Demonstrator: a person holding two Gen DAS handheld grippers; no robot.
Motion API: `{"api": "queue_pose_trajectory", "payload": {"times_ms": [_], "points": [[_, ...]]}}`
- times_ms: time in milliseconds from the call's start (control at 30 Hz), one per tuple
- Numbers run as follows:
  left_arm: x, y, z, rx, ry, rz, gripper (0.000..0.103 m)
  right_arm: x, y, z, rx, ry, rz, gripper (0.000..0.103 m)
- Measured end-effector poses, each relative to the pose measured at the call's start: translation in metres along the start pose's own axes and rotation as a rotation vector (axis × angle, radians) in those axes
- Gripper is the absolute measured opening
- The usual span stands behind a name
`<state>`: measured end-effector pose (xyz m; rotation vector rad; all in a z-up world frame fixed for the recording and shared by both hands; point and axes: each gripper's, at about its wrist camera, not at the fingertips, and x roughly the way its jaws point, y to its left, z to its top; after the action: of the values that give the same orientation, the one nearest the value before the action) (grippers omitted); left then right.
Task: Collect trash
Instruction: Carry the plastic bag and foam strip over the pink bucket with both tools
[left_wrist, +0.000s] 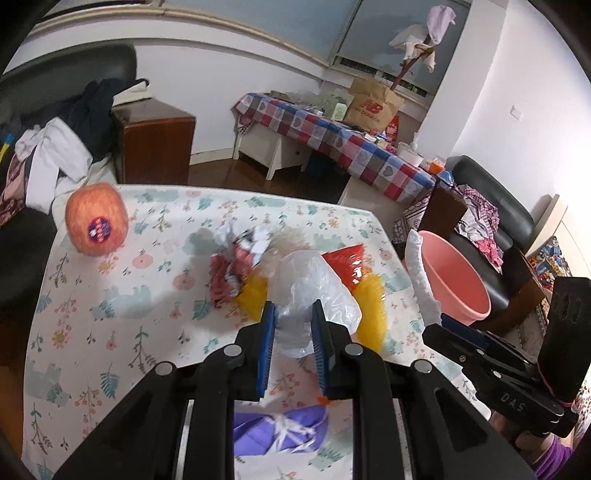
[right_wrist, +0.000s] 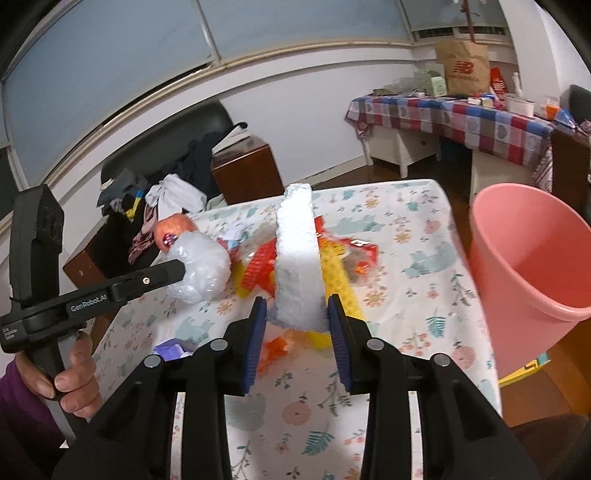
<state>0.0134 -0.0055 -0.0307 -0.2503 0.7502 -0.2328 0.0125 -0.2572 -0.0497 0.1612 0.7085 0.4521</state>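
My left gripper (left_wrist: 293, 314) is shut on a crumpled clear plastic bag (left_wrist: 317, 291), lifted over the floral table; the bag (right_wrist: 201, 267) also shows at the left gripper's tip (right_wrist: 177, 271) in the right wrist view. My right gripper (right_wrist: 297, 308) is shut on a white foam strip (right_wrist: 297, 258) that stands upright; the strip (left_wrist: 421, 273) appears at the table's right edge in the left wrist view. A pink bucket (right_wrist: 532, 258) stands right of the table, also seen as the bucket (left_wrist: 454, 273). On the table lie a red and yellow wrapper (left_wrist: 354, 266), crumpled paper (left_wrist: 236, 266) and purple wrapping (left_wrist: 284, 428).
An apple (left_wrist: 96, 223) with a sticker sits at the table's far left corner. The floral tablecloth (left_wrist: 110, 332) covers the table. A chair piled with clothes (right_wrist: 166, 195) stands behind it. A checked-cloth table (left_wrist: 332, 136) with a paper bag is across the room.
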Motion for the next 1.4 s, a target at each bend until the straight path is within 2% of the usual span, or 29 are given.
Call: {"api": "queue_pose_trajectory", "payload": {"times_ms": [500, 900, 1167, 1400], "points": [[0.018, -0.071, 0.024, 0.096, -0.021, -0.07, 0.019, -0.033, -0.055, 0.007, 0.11, -0.09, -0.109, 0.035], [0.05, -0.143, 0.038, 0.203, -0.015, -0.128, 0.019, -0.057, -0.118, 0.006, 0.229, -0.137, -0.216, 0.035], [0.093, -0.192, 0.04, 0.253, 0.046, -0.16, 0.019, -0.058, -0.157, -0.001, 0.317, -0.129, -0.253, 0.035], [0.137, -0.218, 0.035, 0.283, 0.108, -0.136, 0.019, -0.054, -0.182, -0.004, 0.374, -0.108, -0.265, 0.035]]}}
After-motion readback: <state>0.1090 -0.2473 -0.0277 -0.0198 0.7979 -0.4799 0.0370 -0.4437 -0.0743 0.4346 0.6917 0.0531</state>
